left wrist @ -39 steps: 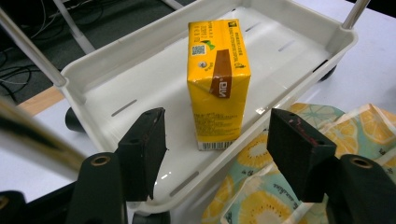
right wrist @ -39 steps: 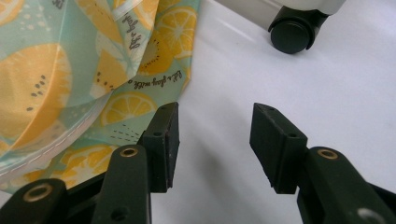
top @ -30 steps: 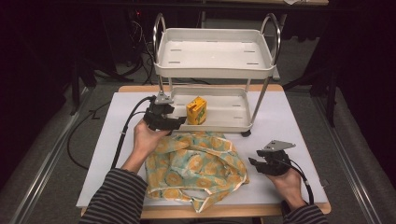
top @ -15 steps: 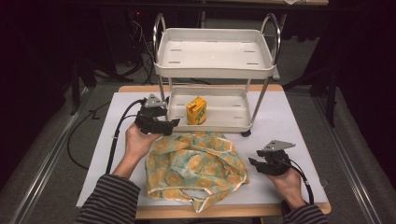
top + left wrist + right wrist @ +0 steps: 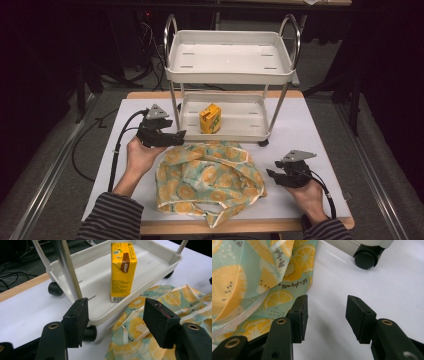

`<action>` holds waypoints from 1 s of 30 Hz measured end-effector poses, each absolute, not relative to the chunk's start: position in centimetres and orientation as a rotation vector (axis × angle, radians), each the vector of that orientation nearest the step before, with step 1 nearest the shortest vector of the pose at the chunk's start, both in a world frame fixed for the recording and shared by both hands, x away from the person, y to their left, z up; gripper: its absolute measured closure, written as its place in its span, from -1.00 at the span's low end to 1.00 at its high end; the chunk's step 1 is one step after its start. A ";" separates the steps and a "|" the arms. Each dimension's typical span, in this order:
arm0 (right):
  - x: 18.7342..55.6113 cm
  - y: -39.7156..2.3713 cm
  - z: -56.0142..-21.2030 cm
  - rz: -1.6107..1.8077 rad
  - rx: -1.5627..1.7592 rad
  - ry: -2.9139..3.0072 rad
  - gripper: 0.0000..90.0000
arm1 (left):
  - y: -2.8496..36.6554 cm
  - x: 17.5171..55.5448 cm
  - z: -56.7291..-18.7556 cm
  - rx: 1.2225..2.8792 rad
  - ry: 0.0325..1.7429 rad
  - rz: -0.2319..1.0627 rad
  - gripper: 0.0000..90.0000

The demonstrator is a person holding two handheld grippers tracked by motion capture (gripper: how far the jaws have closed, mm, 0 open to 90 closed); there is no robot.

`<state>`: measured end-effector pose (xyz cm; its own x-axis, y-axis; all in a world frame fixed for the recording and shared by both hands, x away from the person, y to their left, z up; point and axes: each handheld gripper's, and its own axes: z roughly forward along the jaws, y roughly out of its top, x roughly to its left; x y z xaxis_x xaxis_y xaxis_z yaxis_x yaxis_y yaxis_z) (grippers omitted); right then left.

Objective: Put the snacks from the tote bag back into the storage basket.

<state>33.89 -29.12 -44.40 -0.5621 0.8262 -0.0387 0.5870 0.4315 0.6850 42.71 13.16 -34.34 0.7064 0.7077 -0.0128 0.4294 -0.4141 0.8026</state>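
**Grippers idle beside fruit-print bag, carton on cart shelf**

High view: left gripper [image 5: 177,135] is held left of centre, jaws apart and empty, tips pointing right at the near left leg of the white cart [image 5: 230,75]. Yellow carton [image 5: 210,118] is seen upright on the cart's lower shelf, middle of the frame. Fruit-print bag [image 5: 207,175] is spread flat on the white table cover [image 5: 315,135], lower centre, just below the cart. Right gripper [image 5: 270,175] is held at lower right, just beside the bag's right edge, jaws apart and empty.

Left gripper view: jaws are seen wide open at the bottom with nothing between the pads. Carton [image 5: 123,270] stands upright at top centre, in the near part of the lower tray [image 5: 160,267]. A chrome cart post [image 5: 67,267] rises at upper left. Bag [image 5: 155,305] lies at lower right, its edge against the tray's rim and partly behind the right-hand jaw. Two black casters are noted under the tray at left.

Right gripper view: jaws are seen open at the bottom over bare cover, gripping nothing. Bag [image 5: 249,272] lies across the left half, its edge just by the left-hand jaw; touching cannot be told. A black caster [image 5: 365,258] is seen at upper right.
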 end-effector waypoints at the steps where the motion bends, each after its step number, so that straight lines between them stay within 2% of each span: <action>1: 33.9 -29.1 -44.4 0.892 1.202 2.320 0.19 | 13.3 42.6 -34.4 2.061 0.868 0.419 -0.16; 30: 33.9 -29.0 -44.5 0.891 1.220 2.328 0.19 | 17.0 40.4 -36.2 2.008 0.932 0.412 -0.16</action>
